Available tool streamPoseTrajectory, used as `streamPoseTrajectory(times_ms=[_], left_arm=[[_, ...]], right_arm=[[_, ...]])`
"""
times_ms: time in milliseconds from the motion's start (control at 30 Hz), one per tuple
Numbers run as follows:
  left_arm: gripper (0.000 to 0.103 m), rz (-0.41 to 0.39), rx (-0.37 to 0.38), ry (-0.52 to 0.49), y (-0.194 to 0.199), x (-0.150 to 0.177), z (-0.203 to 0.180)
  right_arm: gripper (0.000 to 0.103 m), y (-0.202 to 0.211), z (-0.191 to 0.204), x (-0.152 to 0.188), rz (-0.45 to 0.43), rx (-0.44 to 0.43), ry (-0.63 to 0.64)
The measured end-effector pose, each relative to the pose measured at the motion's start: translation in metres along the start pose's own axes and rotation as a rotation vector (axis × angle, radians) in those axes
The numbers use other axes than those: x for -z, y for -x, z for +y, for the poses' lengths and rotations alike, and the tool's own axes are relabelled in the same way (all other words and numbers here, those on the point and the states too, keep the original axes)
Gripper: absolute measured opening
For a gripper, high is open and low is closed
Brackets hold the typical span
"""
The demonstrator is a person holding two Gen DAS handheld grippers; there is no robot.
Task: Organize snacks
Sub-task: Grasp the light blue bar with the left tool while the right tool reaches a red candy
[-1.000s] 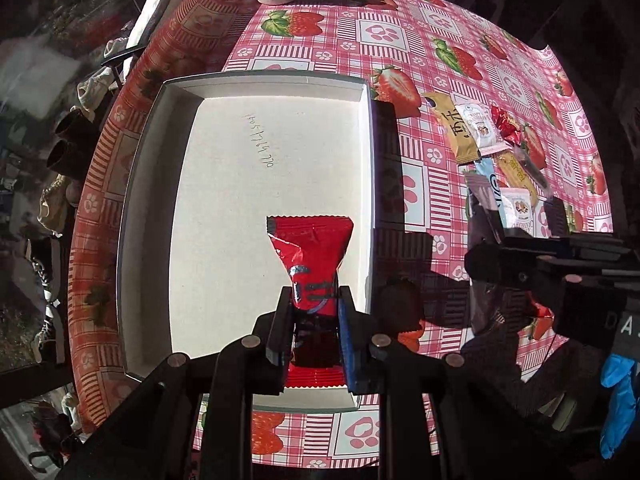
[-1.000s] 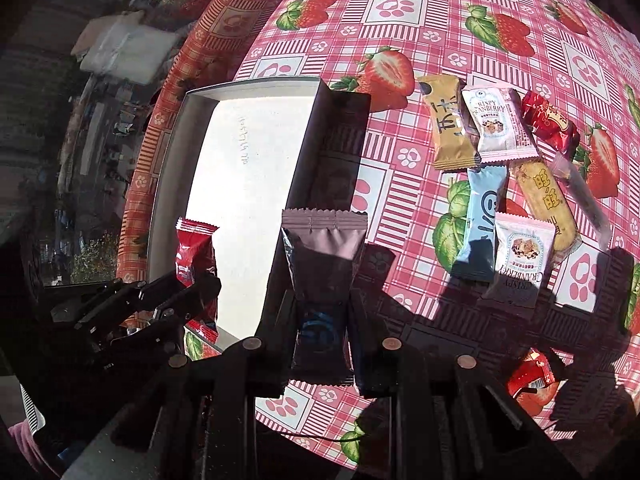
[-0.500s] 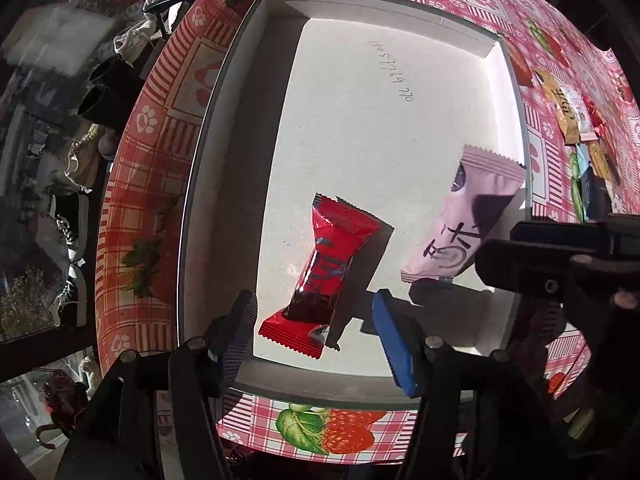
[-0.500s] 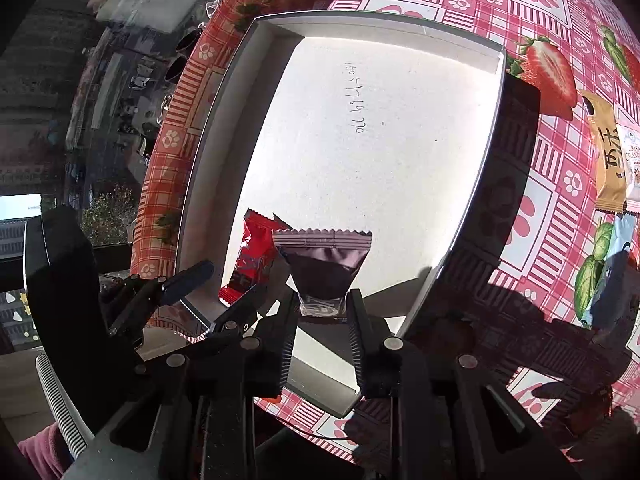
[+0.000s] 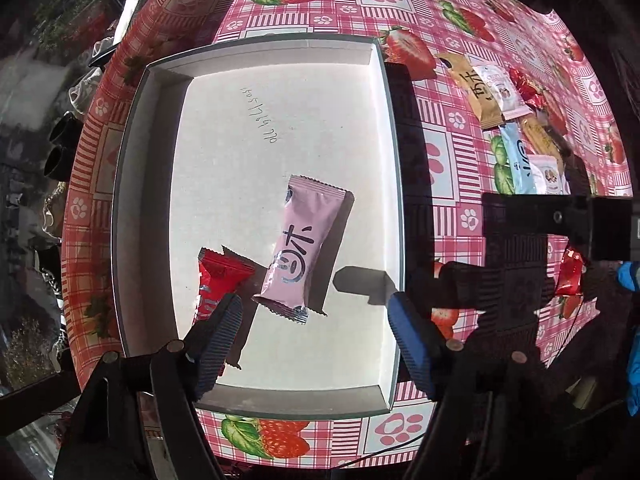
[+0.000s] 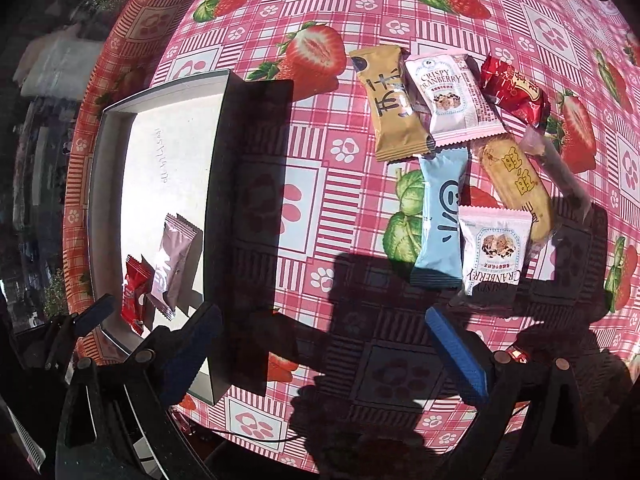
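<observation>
- My left gripper (image 5: 316, 320) has just been opening; its jaws stand spread above the near part of the white tray (image 5: 140, 184), nothing between them
- My right gripper (image 6: 320, 332) has just spread wide, empty, over the strawberry tablecloth (image 6: 320, 168)
- The red snack (image 5: 218, 280) and pink snack (image 5: 306, 244) lie side by side in the tray
- The other snack packets (image 6: 452, 160) lie clustered to the right of it

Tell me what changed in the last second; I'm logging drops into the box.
Both grippers let go: the red packet and the pink packet now lie in the white box. Left gripper and right gripper have just been opening, nothing between them. The other snacks stayed put.
</observation>
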State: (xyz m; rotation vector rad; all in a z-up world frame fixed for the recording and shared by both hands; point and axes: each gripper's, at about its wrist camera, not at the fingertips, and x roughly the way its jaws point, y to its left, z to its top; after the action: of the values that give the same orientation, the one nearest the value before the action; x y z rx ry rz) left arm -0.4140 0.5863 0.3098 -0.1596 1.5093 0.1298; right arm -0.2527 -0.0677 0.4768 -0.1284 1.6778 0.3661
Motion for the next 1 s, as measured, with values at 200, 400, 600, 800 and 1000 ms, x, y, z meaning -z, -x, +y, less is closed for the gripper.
streamPoseTrajectory(times_ms=[200, 400, 600, 800, 1000], left_arm=[[0.079, 0.018, 0.036, -0.098, -0.003, -0.003, -0.051], [0.079, 0.032, 0.05, -0.158, -0.004, -0.01, -0.086], [0.079, 0.061, 0.079, -0.145, -0.009, -0.027, -0.104], [0.079, 0.138, 0.098, -0.076, -0.029, -0.041, -0.1], [0.079, 0.179, 0.127, -0.029, -0.043, -0.051, -0.114]], right_arm=[[0.102, 0.0, -0.06, -0.005, 0.012, 0.029, -0.094], [0.102, -0.003, -0.108, -0.001, 0.023, 0.036, -0.166], [0.102, 0.001, -0.163, -0.001, 0.009, 0.033, -0.267], [0.102, -0.005, -0.205, 0.01, 0.021, 0.035, -0.355], [0.102, -0.013, -0.221, 0.03, 0.04, 0.001, -0.367]])
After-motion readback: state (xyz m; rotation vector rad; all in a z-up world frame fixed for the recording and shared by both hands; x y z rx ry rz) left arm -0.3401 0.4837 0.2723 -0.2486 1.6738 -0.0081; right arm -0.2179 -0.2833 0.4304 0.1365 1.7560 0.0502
